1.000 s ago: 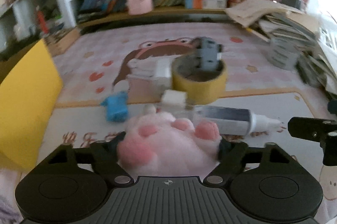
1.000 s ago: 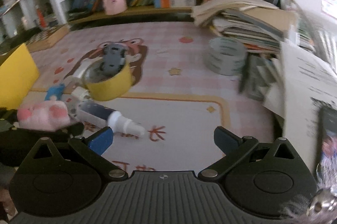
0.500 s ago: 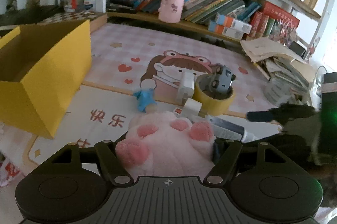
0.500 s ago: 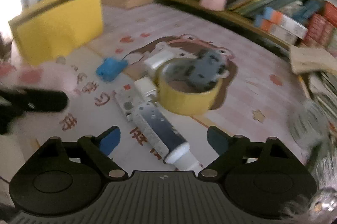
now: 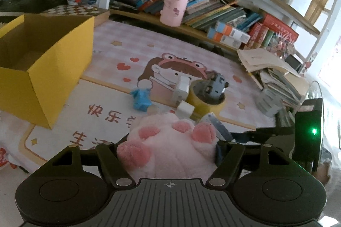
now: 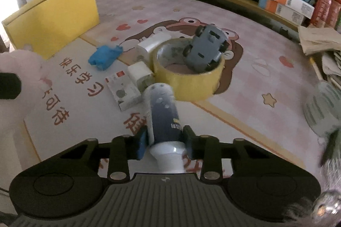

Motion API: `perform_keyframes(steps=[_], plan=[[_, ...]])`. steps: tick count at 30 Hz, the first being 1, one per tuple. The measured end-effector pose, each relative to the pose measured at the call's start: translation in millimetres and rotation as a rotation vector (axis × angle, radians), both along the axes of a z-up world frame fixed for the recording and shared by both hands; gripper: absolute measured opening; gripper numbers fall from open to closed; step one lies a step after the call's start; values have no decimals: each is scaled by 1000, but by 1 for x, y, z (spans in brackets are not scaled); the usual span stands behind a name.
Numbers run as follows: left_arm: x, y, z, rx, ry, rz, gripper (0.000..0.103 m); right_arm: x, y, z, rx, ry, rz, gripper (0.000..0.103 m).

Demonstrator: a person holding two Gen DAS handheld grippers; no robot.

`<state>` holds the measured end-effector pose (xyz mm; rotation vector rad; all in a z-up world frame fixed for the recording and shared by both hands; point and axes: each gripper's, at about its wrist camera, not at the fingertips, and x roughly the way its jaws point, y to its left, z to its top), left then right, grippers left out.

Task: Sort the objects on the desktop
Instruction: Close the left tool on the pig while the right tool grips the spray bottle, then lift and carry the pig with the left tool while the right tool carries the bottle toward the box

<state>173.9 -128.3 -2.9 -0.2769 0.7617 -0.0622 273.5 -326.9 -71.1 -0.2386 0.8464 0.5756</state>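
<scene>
Cartoon-mat surface (image 6: 245,82), yellow box (image 5: 45,65) apparently empty | left claw (image 5: 168,148) pinching plush paw (image 5: 170,148) | right claw (image 6: 165,139) pinching tube (image 6: 163,114) | several items unsorted

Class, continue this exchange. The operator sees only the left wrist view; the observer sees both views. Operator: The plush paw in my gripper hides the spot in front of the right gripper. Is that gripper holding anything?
Observer: Yes. The right gripper is shut on a dark blue tube, with one pad on each side.
Operator: Which end does it grip?
Observer: The end near the white cap, which points back toward that gripper's camera.
Operator: Is anything lying close beside the tube?
Observer: A small white box with a red mark lies just left of it in the right wrist view.
</scene>
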Motion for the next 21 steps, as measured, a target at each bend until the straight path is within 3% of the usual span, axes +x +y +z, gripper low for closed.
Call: perform_keyframes(steps=[9, 21], plan=[[-4, -8, 4, 2, -11, -37, 73, -22, -31, 7, 125, 65, -189, 30], [-18, 7, 10, -45, -62, -72, 73, -58, -20, 51, 227, 33, -218, 30]])
